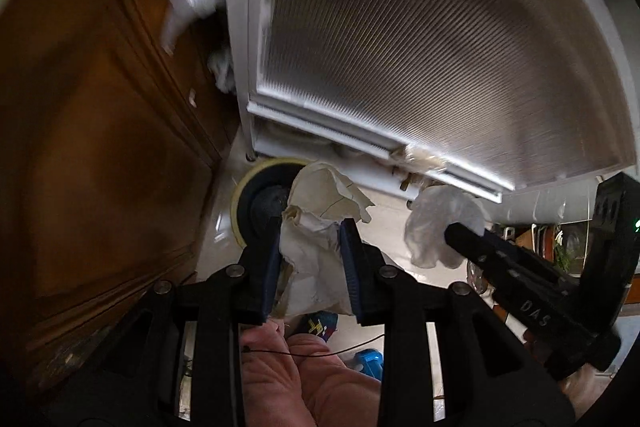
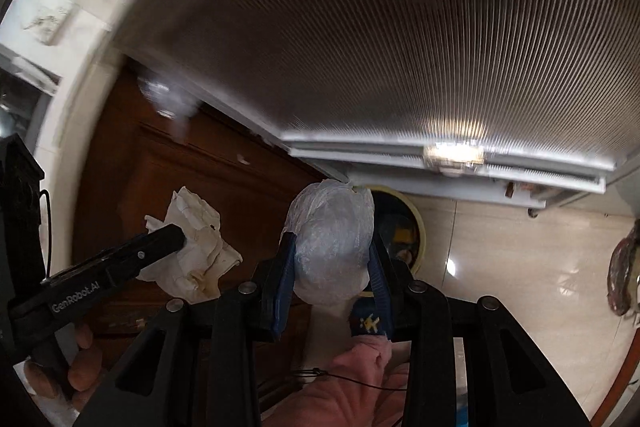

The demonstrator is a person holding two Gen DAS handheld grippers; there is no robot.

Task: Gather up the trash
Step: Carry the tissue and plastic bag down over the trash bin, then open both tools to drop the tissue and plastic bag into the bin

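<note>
Left gripper (image 1: 310, 251) clamped on crumpled cream paper (image 1: 320, 223); right gripper (image 2: 332, 267) clamped on crinkly translucent plastic wad (image 2: 330, 247) (round yellow-rimmed bin (image 2: 416, 227) frame centre).

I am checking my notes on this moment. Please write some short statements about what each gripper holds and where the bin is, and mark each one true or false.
1. The left gripper holds crumpled paper. True.
2. The right gripper is empty. False: it is shut on a clear plastic bag.
3. A round bin with a yellow rim stands on the floor below both grippers. True.
4. The paper already lies in the bin. False: it is between the left gripper's pads.
</note>
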